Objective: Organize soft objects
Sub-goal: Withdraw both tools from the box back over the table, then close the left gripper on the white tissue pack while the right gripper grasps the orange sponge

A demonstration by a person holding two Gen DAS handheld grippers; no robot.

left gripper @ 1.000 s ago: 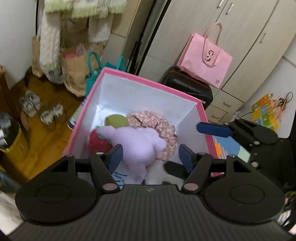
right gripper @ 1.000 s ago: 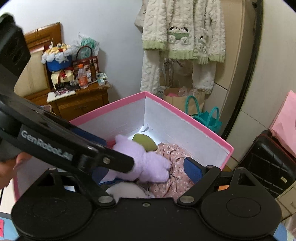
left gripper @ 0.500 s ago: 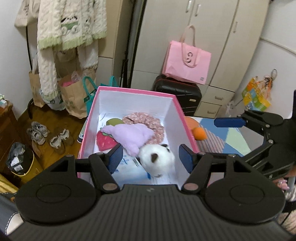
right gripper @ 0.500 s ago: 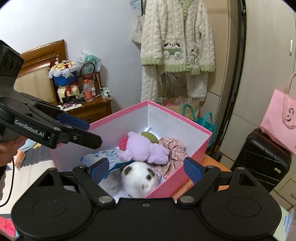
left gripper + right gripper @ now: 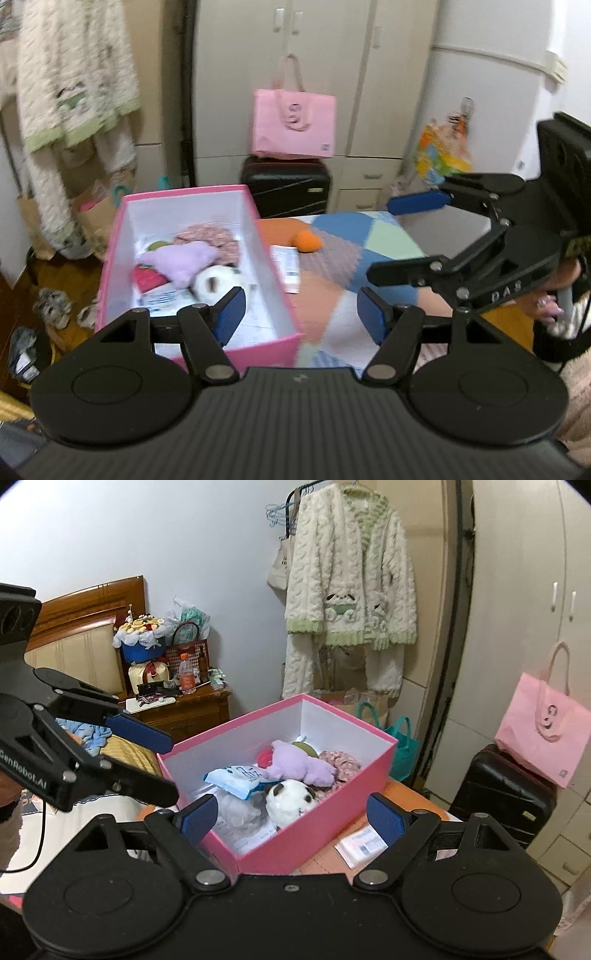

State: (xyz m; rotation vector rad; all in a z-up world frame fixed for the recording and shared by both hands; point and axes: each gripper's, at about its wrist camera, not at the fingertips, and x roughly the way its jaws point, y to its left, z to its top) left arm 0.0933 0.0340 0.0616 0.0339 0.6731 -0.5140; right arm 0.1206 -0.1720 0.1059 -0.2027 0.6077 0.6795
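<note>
A pink box (image 5: 275, 352) (image 5: 295, 834) stands on a patchwork mat (image 5: 369, 236). Inside lie a purple plush (image 5: 183, 260) (image 5: 299, 764), a white panda plush (image 5: 218, 282) (image 5: 290, 797), a floral cloth (image 5: 340, 764), a red strawberry toy (image 5: 146, 277) and a blue-white packet (image 5: 236, 779). An orange soft toy (image 5: 308, 242) rests on the mat right of the box. My left gripper (image 5: 301, 319) (image 5: 171, 764) hovers open and empty above the box's near corner. My right gripper (image 5: 291, 818) (image 5: 391, 240) is open too, with nothing between its fingers.
A flat plastic packet (image 5: 290, 267) (image 5: 364, 843) lies on the mat beside the box. Behind are a black suitcase (image 5: 288, 184) with a pink paper bag (image 5: 293, 125) on it, wardrobes, a hanging cardigan (image 5: 351, 576), a wooden nightstand (image 5: 181, 709), floor bags and shoes (image 5: 51, 306).
Both grippers have drawn back and risen away from the box, which now looks smaller and farther. The left view has swung right, showing the mat and orange toy. The toys stay in the box.
</note>
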